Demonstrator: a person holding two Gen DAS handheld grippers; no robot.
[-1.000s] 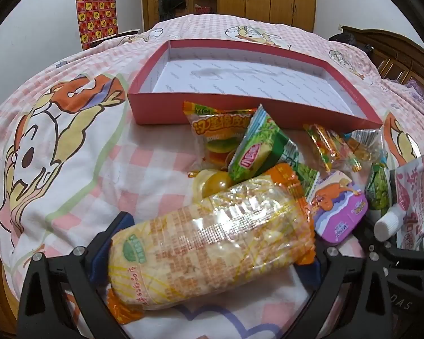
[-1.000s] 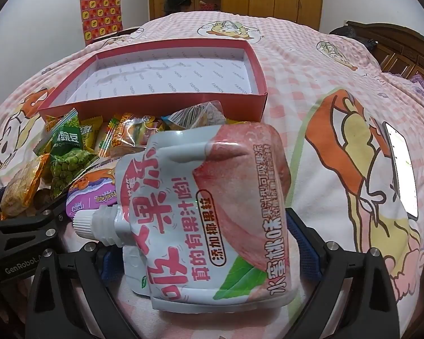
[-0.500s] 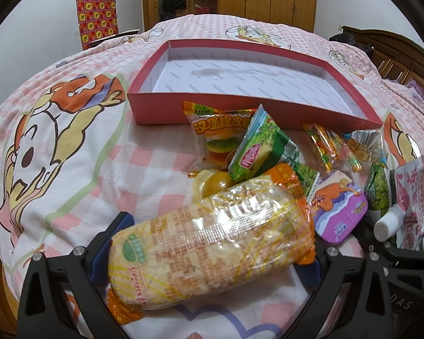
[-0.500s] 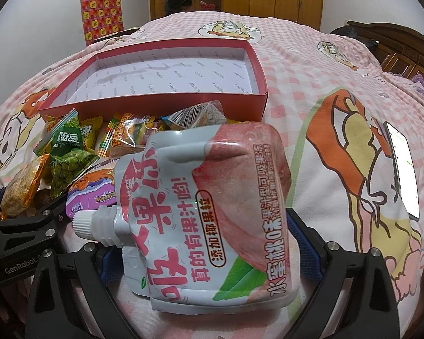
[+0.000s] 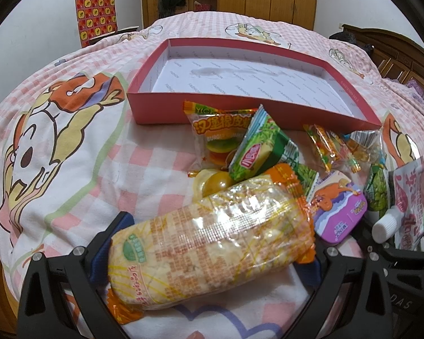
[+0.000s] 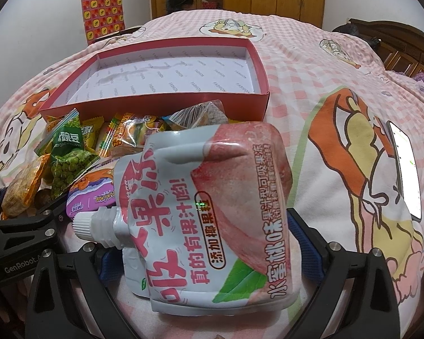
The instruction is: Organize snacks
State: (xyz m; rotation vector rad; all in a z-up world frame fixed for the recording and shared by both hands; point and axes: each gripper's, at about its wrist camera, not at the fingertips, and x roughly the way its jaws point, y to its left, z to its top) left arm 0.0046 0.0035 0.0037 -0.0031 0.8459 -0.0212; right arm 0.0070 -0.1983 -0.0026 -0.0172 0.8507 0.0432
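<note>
The crinkly cracker roll [image 5: 212, 243] sits clamped in the left gripper [image 5: 209, 257] and the soft, glossy peach pouch [image 6: 209, 212] in the right gripper [image 6: 212, 243]. Nothing has shifted over the last second, so neither has started toward the red box [image 5: 161, 115], a shallow cardboard tray just beyond the loose snack pile [image 5: 268, 155].

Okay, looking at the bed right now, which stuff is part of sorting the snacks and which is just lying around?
Job: rice cracker pack in left gripper; peach jelly pouch in right gripper; loose snacks; red box.
Lying about: phone; patterned chair.
</note>
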